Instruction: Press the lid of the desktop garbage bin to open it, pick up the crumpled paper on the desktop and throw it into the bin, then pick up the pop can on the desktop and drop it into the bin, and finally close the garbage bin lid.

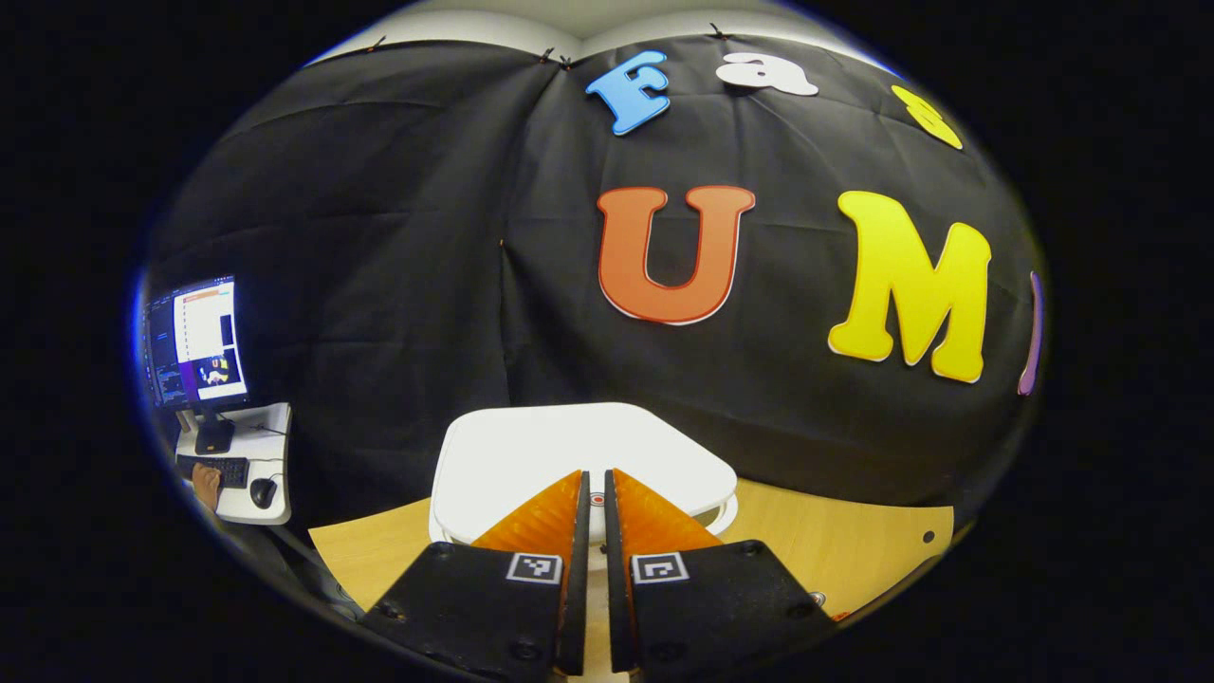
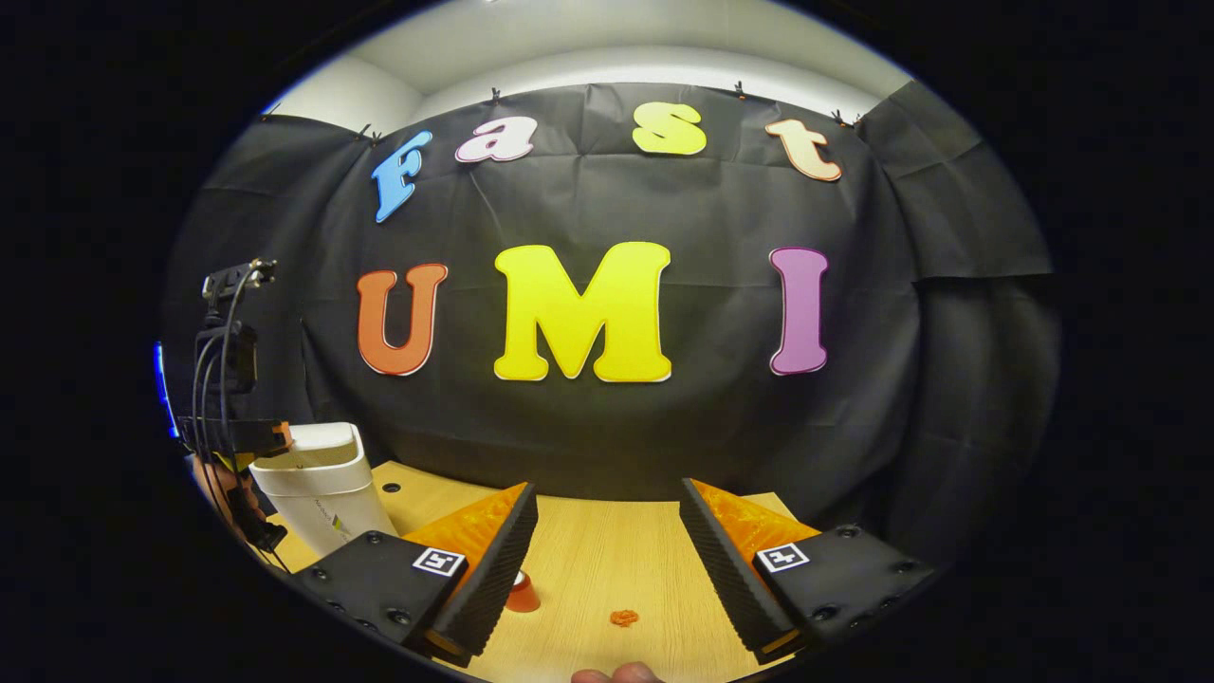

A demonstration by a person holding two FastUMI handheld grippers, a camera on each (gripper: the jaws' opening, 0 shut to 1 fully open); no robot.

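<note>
The left gripper has its fingers drawn almost together with nothing between them, tips hovering at the near edge of the white lid of the garbage bin, right over a small red mark that is likely the press spot. To do this well, keep the fingers closed as one blunt point, push straight down on that mark, then lift off cleanly so the lid can spring. The right gripper waits wide open and empty over the bench. The pop can stands at 7 o'clock beside its near finger, a small orange scrap at 6. The crumpled paper I cannot make out.
</note>
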